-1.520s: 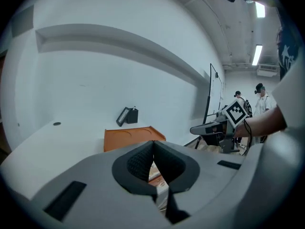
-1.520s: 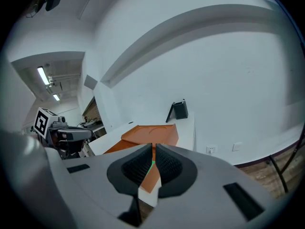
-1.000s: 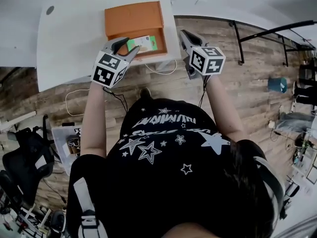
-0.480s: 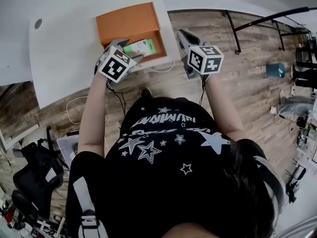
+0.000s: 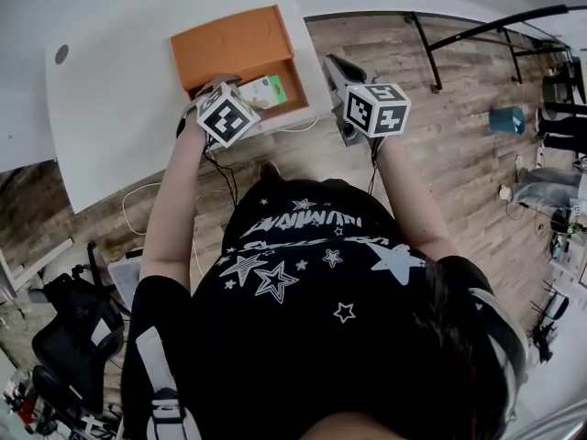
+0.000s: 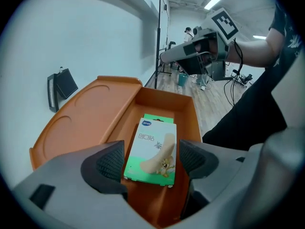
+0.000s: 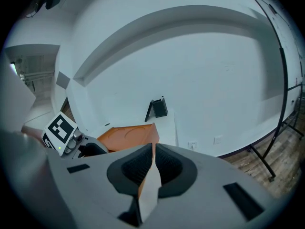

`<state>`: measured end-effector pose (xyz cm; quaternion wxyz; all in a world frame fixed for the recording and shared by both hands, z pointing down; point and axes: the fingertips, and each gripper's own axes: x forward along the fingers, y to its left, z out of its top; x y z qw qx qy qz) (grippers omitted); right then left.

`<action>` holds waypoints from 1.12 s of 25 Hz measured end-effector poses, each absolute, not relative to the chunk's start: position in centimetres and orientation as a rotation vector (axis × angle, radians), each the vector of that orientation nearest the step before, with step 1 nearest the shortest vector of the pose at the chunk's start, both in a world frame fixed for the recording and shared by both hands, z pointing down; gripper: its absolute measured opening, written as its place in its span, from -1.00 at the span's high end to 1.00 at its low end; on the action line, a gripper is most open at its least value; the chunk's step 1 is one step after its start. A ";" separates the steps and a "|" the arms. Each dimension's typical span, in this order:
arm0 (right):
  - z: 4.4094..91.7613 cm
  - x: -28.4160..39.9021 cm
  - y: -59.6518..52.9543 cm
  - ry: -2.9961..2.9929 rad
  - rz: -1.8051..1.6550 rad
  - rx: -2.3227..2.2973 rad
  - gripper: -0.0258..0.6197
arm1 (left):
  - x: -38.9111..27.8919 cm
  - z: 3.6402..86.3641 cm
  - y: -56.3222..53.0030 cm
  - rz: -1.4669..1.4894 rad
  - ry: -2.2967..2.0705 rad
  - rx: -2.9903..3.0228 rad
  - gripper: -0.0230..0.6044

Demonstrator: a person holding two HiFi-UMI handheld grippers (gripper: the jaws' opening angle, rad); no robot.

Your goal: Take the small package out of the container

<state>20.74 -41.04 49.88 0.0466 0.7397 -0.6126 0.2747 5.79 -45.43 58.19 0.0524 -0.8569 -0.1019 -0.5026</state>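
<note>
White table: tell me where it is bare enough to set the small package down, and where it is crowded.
Widest bare patch: the white table left of the orange open-lidded container, out to the small grey round cap. Crowded: the container's tray, holding the green-and-white package, and the narrow strip between container and right gripper.
</note>
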 end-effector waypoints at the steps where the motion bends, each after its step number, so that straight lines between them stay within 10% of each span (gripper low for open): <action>1: 49.9 20.8 -40.9 -1.865 0.843 2.264 0.75 | 5.8 58.3 -45.3 -1.535 -0.313 -2.593 -0.23; 28: 49.4 20.0 -38.5 -1.884 0.823 2.243 0.75 | 5.4 58.5 -44.9 -1.502 -0.212 -2.553 -0.19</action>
